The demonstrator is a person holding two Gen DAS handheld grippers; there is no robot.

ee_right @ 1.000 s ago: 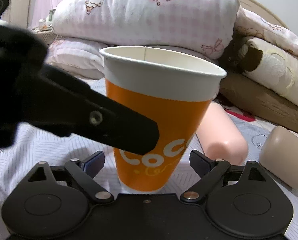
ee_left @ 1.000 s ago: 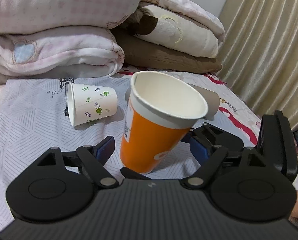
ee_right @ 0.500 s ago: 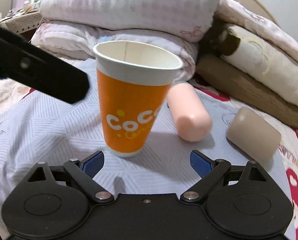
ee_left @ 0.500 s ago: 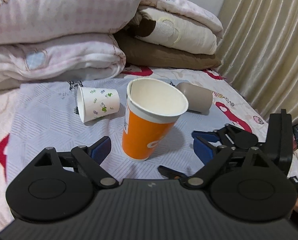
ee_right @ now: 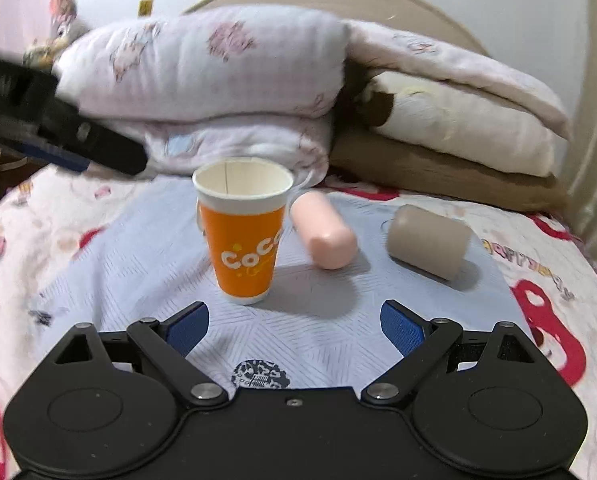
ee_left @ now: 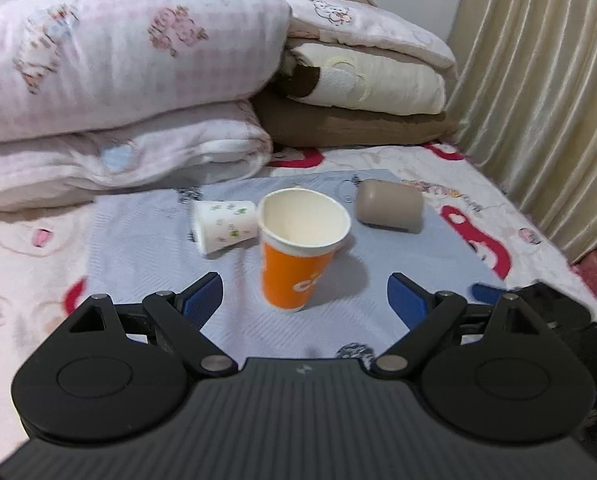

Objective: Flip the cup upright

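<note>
An orange paper cup (ee_left: 298, 252) stands upright on the grey-blue cloth (ee_left: 138, 248), mouth up; it also shows in the right wrist view (ee_right: 244, 236). My left gripper (ee_left: 304, 300) is open and empty, a short way back from the cup. My right gripper (ee_right: 294, 328) is open and empty, also back from the cup. A white floral cup (ee_left: 224, 226) lies on its side behind the orange cup. A taupe cup (ee_left: 390, 206) and a pink cup (ee_right: 324, 236) lie on their sides to the right.
Stacked pillows and folded blankets (ee_left: 138, 92) line the back of the bed. A beige curtain (ee_left: 546, 80) hangs at the right. The left gripper's body (ee_right: 58, 136) crosses the upper left of the right wrist view.
Both grippers have pulled back from the orange cup, which now stands free on the cloth. Both stayed open.
</note>
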